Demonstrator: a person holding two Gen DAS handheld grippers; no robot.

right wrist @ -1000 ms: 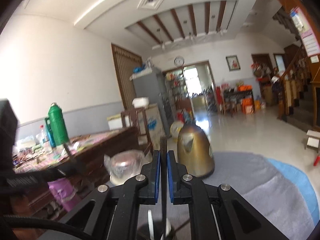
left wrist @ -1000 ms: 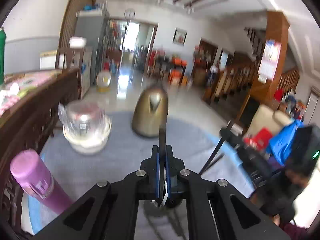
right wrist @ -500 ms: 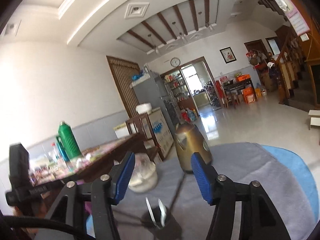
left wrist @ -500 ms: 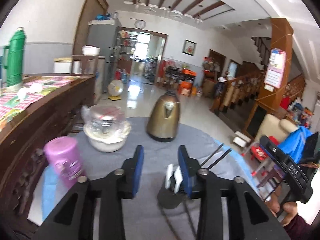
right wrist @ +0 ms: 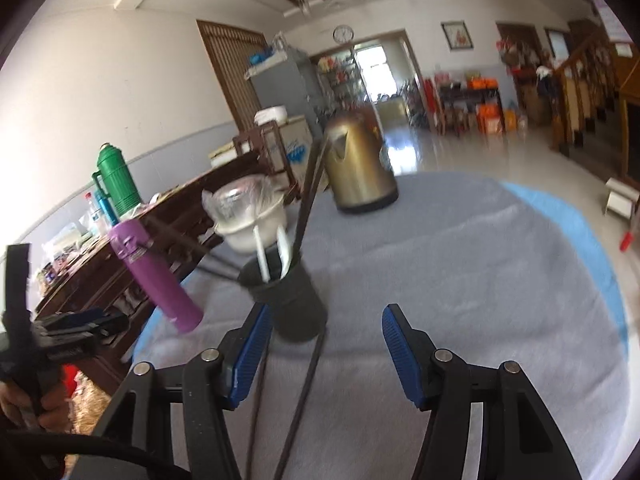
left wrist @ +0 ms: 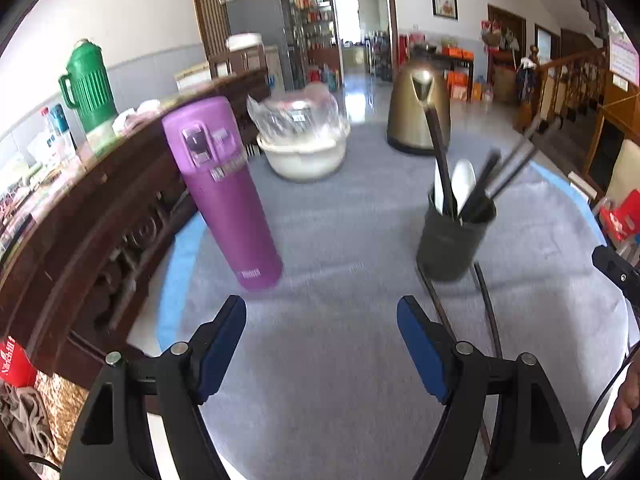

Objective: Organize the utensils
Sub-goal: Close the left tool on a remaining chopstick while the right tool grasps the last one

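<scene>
A black utensil cup stands on the grey tablecloth, holding white spoons and several black chopsticks. Two more black chopsticks lie on the cloth in front of the cup. My left gripper is open and empty, a little short of the cup and left of it. In the right wrist view the cup stands just ahead of my open, empty right gripper, with loose chopsticks on the cloth below it.
A purple flask stands left of the cup. A white bowl with a plastic-wrapped lid and a bronze kettle stand further back. A dark wooden sideboard borders the table's left edge.
Both grippers were shut on chopsticks above the cup, then opened and let them go. Both have since drawn back and lowered, so the cup now stands ahead of them.
</scene>
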